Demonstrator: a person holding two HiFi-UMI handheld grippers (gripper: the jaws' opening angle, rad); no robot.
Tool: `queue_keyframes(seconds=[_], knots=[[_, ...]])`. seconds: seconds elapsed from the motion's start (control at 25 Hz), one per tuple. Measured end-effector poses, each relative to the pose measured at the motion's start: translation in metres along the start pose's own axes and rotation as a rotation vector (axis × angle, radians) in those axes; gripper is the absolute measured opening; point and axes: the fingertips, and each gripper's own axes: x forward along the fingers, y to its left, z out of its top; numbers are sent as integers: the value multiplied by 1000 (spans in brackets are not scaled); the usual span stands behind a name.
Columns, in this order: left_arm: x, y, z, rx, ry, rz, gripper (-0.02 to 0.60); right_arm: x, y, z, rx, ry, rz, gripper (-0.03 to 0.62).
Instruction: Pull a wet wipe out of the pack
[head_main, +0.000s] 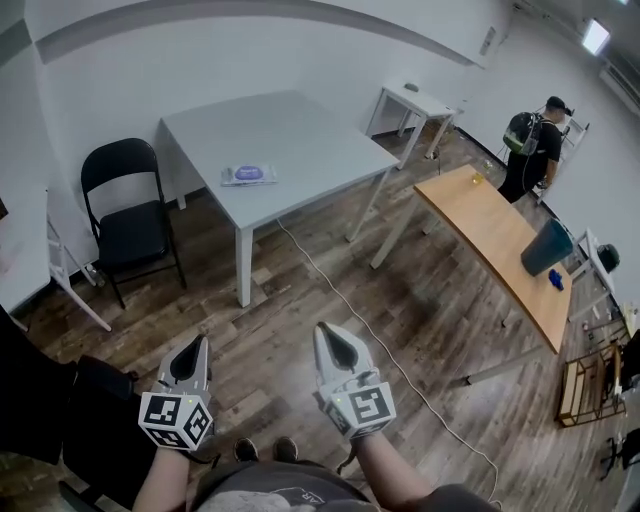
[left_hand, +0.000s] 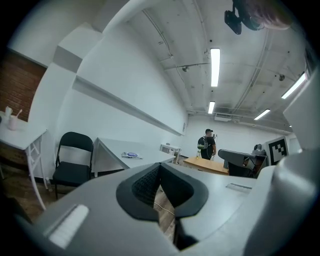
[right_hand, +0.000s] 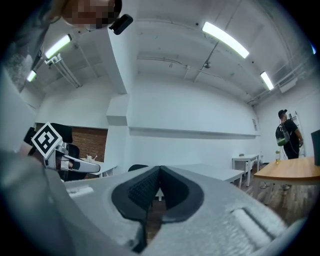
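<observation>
The wet wipe pack (head_main: 249, 175), flat and pale with a purple label, lies on the grey table (head_main: 300, 130) far ahead; the left gripper view shows the pack (left_hand: 131, 155) small on that table. My left gripper (head_main: 196, 349) and right gripper (head_main: 328, 338) hang side by side over the wooden floor, well short of the table. Both are shut with nothing between the jaws. In the left gripper view the left gripper (left_hand: 160, 167) has its tips met, and in the right gripper view the right gripper (right_hand: 159, 170) looks the same.
A black folding chair (head_main: 128, 215) stands left of the table. A white cable (head_main: 380, 350) runs across the floor. A wooden desk (head_main: 500, 245) with a dark bin (head_main: 547, 246) is at the right, where a person (head_main: 530, 145) stands. A small white table (head_main: 415, 105) sits behind.
</observation>
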Motion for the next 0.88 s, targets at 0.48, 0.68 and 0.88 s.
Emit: queue_keyframes(seconds=[0.48, 0.68, 0.88], knots=[[10, 15, 5, -25, -12, -37, 18, 3, -1, -3, 33, -1, -66, -9], [7, 20, 16, -17, -48, -79, 18, 8, 8, -8, 43, -20, -75, -9], [3, 25, 16, 3, -46, -98, 18, 9, 13, -19, 77, -3, -107, -9]])
